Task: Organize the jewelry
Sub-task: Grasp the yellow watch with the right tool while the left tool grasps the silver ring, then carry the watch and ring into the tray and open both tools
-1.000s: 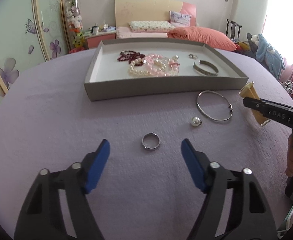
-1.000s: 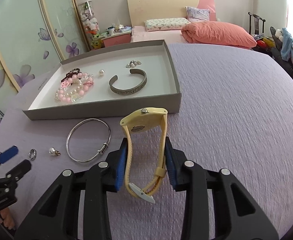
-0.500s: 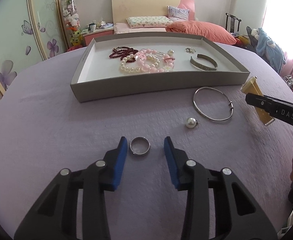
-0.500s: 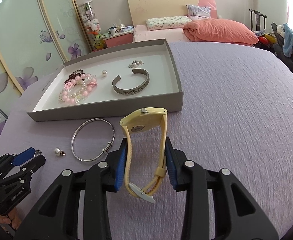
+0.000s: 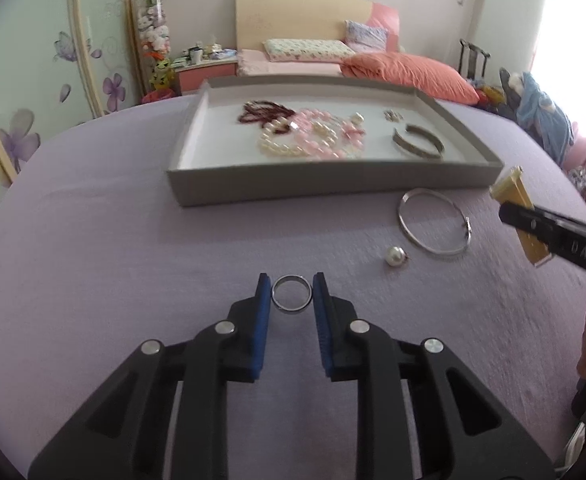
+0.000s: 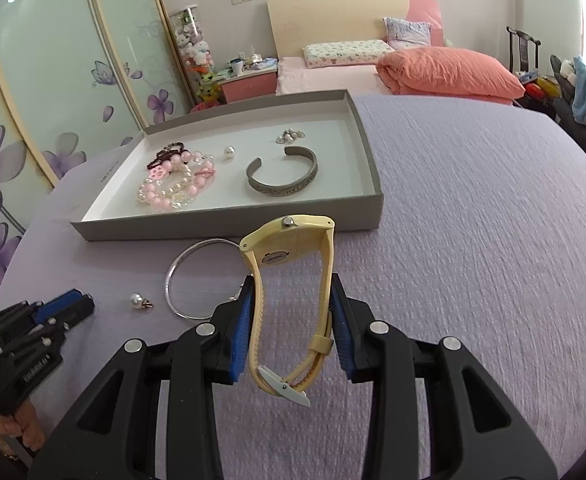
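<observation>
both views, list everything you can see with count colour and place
tray: 1, grey, far side of cloth
bead bracelets: a heap, pink, white, dark red, in tray
cuff: 1, dull silver, in tray
bangle: 1, silver, on cloth before tray
pearl: 1, white, beside bangle
ring: 1, silver, on cloth between left jaws
watch: 1, yellow, in right jaws
cloth: 1, lilac
left gripper: black, blue pads, jaws closing around ring
right gripper: black, blue pads, shut on watch
</observation>
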Action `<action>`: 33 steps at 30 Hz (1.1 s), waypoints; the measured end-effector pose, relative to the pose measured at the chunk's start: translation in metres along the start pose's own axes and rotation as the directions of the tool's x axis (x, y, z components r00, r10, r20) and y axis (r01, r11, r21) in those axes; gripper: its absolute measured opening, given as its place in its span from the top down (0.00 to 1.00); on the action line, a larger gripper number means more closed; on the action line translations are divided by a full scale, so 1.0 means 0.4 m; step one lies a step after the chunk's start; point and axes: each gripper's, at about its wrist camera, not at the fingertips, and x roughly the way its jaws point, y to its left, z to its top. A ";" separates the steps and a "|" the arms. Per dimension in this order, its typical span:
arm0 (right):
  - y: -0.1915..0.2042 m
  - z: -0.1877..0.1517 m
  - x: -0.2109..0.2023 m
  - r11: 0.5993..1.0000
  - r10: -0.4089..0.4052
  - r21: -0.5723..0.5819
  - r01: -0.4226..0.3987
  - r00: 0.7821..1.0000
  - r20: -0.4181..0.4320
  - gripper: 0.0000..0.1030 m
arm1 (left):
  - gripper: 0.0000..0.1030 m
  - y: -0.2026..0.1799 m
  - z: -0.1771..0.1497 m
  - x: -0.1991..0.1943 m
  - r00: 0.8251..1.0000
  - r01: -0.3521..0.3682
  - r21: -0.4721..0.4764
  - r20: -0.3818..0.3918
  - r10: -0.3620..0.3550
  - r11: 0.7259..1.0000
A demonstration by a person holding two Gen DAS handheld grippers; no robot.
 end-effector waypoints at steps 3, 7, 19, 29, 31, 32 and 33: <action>0.017 0.000 -0.010 1.000 0.006 -0.015 -0.006 1.000 0.014 0.64 | 0.79 0.031 0.005 -0.028 0.999 0.001 -0.035 0.038 0.000 0.999; 0.046 -0.002 -0.024 0.998 -0.003 -0.056 0.005 0.999 0.033 0.64 | 0.79 0.068 0.014 -0.045 0.998 -0.005 -0.082 0.056 0.010 0.997; 0.073 -0.006 -0.024 0.997 0.003 -0.082 0.000 1.000 0.031 0.64 | 0.79 0.109 0.027 -0.055 0.997 -0.005 -0.117 0.072 0.014 0.993; 0.072 0.002 -0.027 0.996 0.006 -0.087 -0.002 0.999 0.037 0.64 | 0.79 0.101 0.031 -0.059 0.997 0.002 -0.112 0.078 0.007 0.994; 0.073 0.016 -0.032 0.996 0.005 -0.093 -0.001 0.999 0.048 0.64 | 0.79 0.096 0.039 -0.063 0.997 0.003 -0.104 0.083 0.005 0.995; 0.074 0.028 -0.035 0.995 0.006 -0.096 -0.001 0.998 0.056 0.64 | 0.79 0.093 0.047 -0.066 0.996 0.002 -0.097 0.089 0.007 0.995; 0.074 0.040 -0.039 0.995 0.005 -0.097 0.002 0.998 0.066 0.64 | 0.79 0.090 0.056 -0.067 0.996 0.001 -0.091 0.094 0.008 0.996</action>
